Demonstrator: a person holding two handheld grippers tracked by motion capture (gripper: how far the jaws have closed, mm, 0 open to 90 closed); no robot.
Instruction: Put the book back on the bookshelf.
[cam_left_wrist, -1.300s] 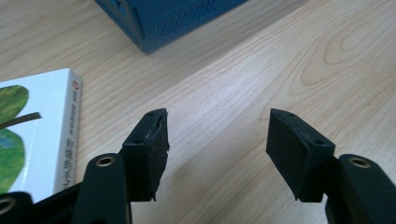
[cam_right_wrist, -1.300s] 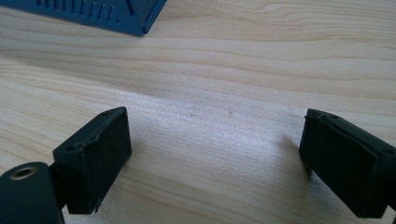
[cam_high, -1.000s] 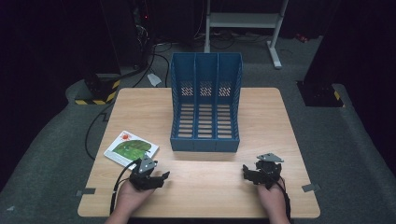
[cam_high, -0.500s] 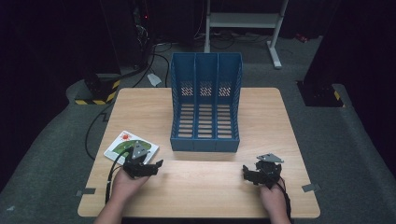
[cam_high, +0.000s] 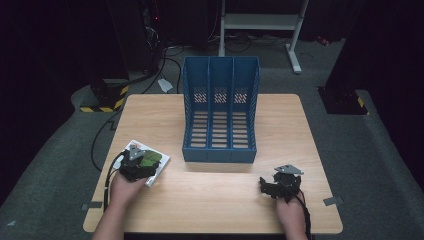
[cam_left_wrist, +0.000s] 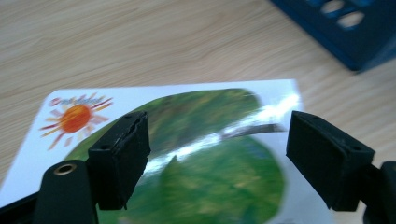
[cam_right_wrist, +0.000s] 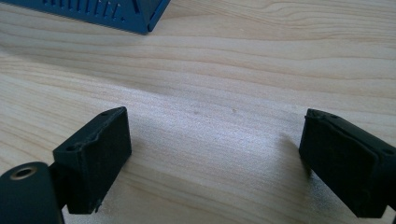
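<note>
Left tongs (cam_left_wrist: 217, 158) agape over glossy booklet (cam_left_wrist: 187, 154); right tongs (cam_right_wrist: 215, 163) agape above bare table (cam_right_wrist: 233, 60).

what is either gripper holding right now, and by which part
Nothing is held. The left gripper hangs open over the glossy booklet, its jaws just opened wider, pads clear of the cover. The right gripper is open over bare table.

Lab: dark equipment racks (cam_high: 135, 30), cables (cam_high: 172, 55)

Thin glossy white booklet (cam_left_wrist: 187, 154) with a green leafy picture and a small orange sun, lying flat on the pale wooden table (cam_high: 280, 125), near its left edge, left of the blue slotted file rack (cam_high: 220, 107)
</note>
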